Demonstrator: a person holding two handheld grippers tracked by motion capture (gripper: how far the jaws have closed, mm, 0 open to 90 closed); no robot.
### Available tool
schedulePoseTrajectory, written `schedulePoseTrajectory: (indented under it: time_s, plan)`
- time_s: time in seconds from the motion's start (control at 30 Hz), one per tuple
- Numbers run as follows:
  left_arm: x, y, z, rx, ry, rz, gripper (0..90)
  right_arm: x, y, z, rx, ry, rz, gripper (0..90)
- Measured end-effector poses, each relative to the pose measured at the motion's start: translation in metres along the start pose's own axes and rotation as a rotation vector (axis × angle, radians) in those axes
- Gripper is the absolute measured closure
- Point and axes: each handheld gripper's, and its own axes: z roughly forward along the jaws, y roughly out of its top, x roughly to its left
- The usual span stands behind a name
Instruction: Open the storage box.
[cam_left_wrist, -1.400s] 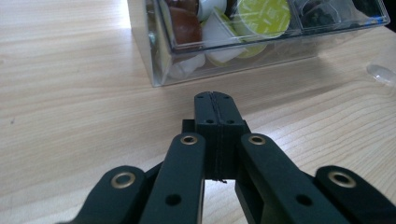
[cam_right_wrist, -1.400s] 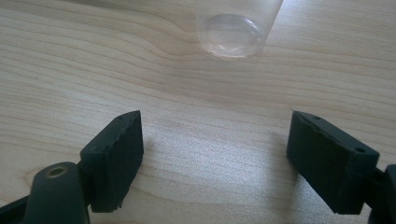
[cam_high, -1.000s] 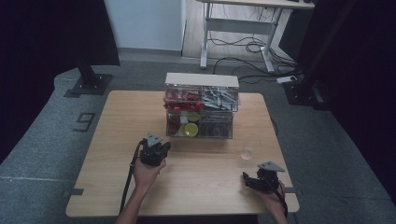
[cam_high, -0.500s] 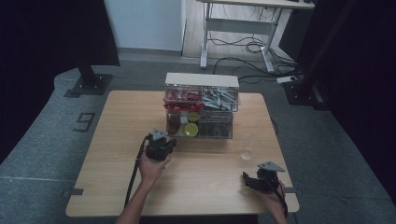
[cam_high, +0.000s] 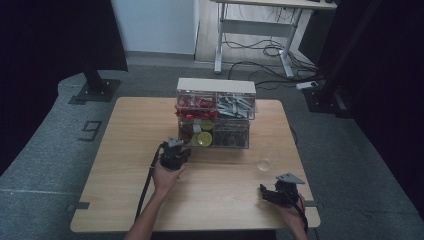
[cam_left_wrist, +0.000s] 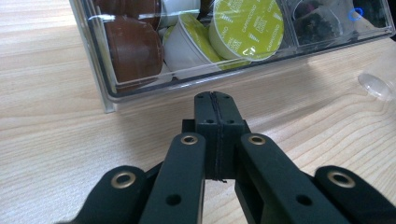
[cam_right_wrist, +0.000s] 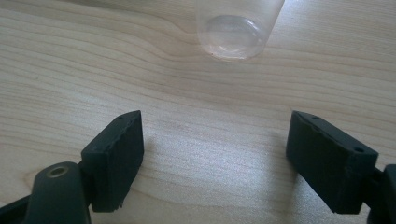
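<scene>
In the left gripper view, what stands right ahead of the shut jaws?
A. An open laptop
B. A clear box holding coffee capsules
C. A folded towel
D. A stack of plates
B: the left hand-held gripper points at the clear box, with a green-lidded capsule and a brown one behind its wall.

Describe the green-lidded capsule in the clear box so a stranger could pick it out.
On the wooden table stands a clear organiser. In its lower left drawer, the capsule leans against the front wall. Its round lime-green lid faces outward, unlike the brown capsules beside it.
</scene>
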Motion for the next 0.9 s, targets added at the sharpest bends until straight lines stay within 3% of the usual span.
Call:
schedulePoseTrajectory:
  time_s: [0.53,0.9]
  plan:
    - [0.006,0.004,0.016,0.031,0.007,-0.024,90.0,0.0,0.0,0.0,0.0,0.0,-0.001,19.3]
    - [0.005,0.006,0.011,0.042,0.015,-0.022,90.0,0.0,0.0,0.0,-0.001,0.0,-0.001,19.2]
